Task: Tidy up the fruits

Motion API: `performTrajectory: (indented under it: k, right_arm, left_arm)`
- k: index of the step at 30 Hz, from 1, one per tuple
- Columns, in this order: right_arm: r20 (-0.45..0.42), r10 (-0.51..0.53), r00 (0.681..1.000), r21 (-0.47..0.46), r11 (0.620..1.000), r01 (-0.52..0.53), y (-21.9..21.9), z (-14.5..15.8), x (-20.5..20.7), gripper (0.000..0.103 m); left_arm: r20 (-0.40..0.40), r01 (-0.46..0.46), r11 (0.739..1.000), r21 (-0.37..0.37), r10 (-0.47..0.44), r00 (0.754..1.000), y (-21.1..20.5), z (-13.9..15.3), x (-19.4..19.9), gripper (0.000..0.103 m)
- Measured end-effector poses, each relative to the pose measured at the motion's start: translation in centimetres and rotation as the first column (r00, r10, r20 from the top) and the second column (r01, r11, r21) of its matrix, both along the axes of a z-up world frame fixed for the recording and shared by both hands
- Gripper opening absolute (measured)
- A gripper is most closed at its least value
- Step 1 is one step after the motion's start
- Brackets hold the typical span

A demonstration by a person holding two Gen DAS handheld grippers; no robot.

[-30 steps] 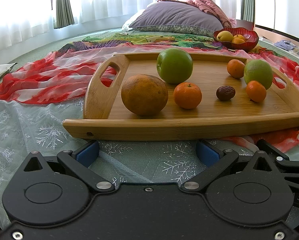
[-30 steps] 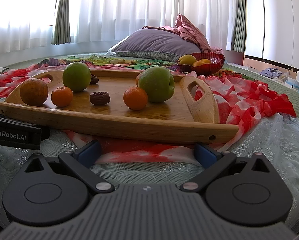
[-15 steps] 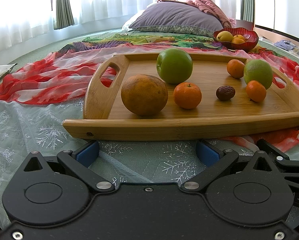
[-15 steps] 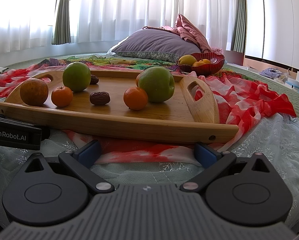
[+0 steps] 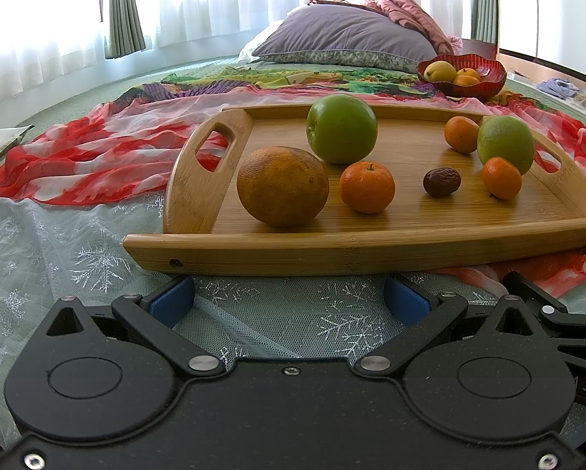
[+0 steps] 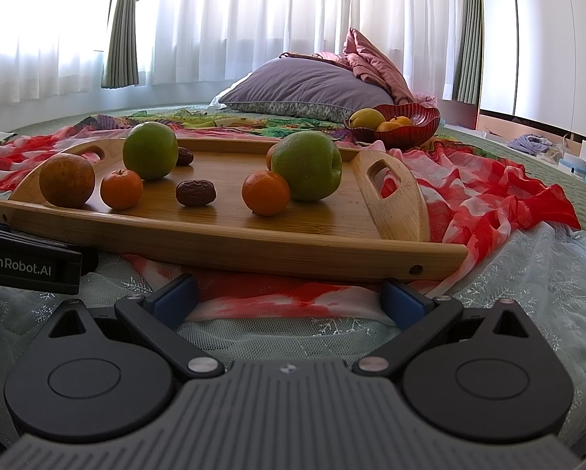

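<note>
A wooden tray [image 5: 371,250] [image 6: 253,243] lies on the bed with fruit on it: a large orange [image 5: 282,186] [image 6: 67,180], two green apples [image 5: 341,128] [image 5: 505,143] [image 6: 150,150] [image 6: 307,164], several small tangerines [image 5: 367,187] [image 6: 265,192] and a dark dried date [image 5: 441,181] [image 6: 195,192]. A red bowl [image 5: 484,82] [image 6: 410,133] behind the tray holds yellow and orange fruit. My left gripper [image 5: 291,297] is open and empty in front of the tray's near edge. My right gripper [image 6: 289,297] is open and empty, also just short of the tray.
A red and white scarf [image 5: 77,160] [image 6: 488,188] and a pale netted cloth [image 5: 58,258] lie under and around the tray. A purple pillow [image 5: 347,35] [image 6: 308,86] sits at the back. The other gripper's body [image 6: 30,266] shows at the right wrist view's left edge.
</note>
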State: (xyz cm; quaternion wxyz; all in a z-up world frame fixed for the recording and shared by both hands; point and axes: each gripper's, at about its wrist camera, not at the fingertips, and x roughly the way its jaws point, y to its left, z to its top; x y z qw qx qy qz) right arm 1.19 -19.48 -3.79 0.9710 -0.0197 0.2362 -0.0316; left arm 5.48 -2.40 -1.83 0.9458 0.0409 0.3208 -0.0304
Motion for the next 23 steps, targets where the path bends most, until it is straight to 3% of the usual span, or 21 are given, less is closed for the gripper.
performTrajectory:
  k: [23]
  right_arm:
    - [-0.001,0.000,1.000,-0.001,1.000,0.000,0.05,-0.01,-0.04,0.103]
  left_arm:
    - [-0.003,0.002,1.000,0.003,-0.002,1.000,0.00,0.19,0.16,0.103]
